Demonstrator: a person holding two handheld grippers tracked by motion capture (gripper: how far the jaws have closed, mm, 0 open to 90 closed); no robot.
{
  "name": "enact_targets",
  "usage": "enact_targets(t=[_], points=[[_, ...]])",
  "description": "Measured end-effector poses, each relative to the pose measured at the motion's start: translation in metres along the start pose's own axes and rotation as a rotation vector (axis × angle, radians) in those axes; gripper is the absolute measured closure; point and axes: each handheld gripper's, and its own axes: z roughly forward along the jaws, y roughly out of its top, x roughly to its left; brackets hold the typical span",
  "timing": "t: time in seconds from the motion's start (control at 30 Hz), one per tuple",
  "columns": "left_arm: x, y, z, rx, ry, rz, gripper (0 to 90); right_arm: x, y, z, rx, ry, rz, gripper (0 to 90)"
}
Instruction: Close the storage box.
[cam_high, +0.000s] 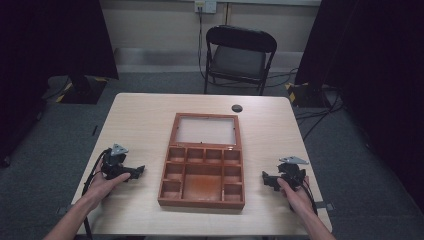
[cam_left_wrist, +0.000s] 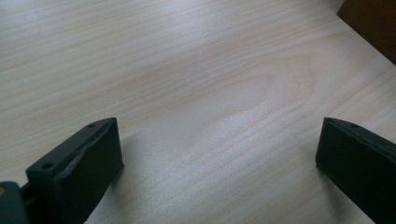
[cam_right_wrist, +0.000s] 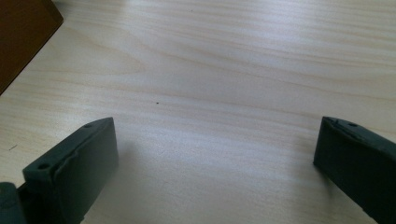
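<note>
While both tools (cam_left_wrist: 219, 154) (cam_right_wrist: 215, 154) gape empty, the box (cam_high: 202, 165) compartments look dim, perhaps bare

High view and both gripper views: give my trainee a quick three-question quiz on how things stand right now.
1. True or false: the lid of the wooden box lies open, hinged back on the far side.
2. Which is right about the left tongs and right tongs?
A. both shut on a part
B. both open over bare table, one each side of the box
C. left open, right inside a compartment
3. Fill in: the small dark round thing lies on the table just beyond the box's far ____ corner, seen from the person's side.

Key: 1 true. 2 B. 3 right.
</note>
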Motion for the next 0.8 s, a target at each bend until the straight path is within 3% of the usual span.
enact_targets(t=[0.1, 0.23, 0.33, 0.5, 0.6, 0.7, 0.8], points=[[-0.001, 0.001, 0.000, 0.006, 0.004, -0.004, 0.6, 0.000, 0.000, 0.000, 0.000, -0.002, 0.001, 0.0], [0.003, 0.001, -0.004, 0.007, 0.023, -0.014, 8.5, 0.002, 0.000, 0.000, -0.002, 0.000, 0.003, 0.0], [0.004, 0.001, -0.005, -0.011, 0.013, -0.028, 14.8, 0.002, 0.001, -0.002, 0.008, 0.002, 0.004, 2.7], [0.004, 0.003, -0.006, -0.003, 0.010, -0.043, 15.8, 0.003, 0.003, -0.005, 0.000, 0.011, 0.010, 15.6], [0.002, 0.004, -0.009, 0.011, -0.013, -0.041, 17.5, 0.003, 0.007, -0.007, 0.002, 0.019, 0.055, 15.0], [0.001, 0.006, -0.012, -0.003, -0.023, -0.052, 17.6, 0.002, 0.010, -0.010, -0.006, 0.039, 0.068, 14.6], [-0.001, 0.011, -0.014, -0.006, -0.026, -0.068, 18.2, 0.003, 0.013, -0.013, -0.035, 0.045, 0.046, 14.5]])
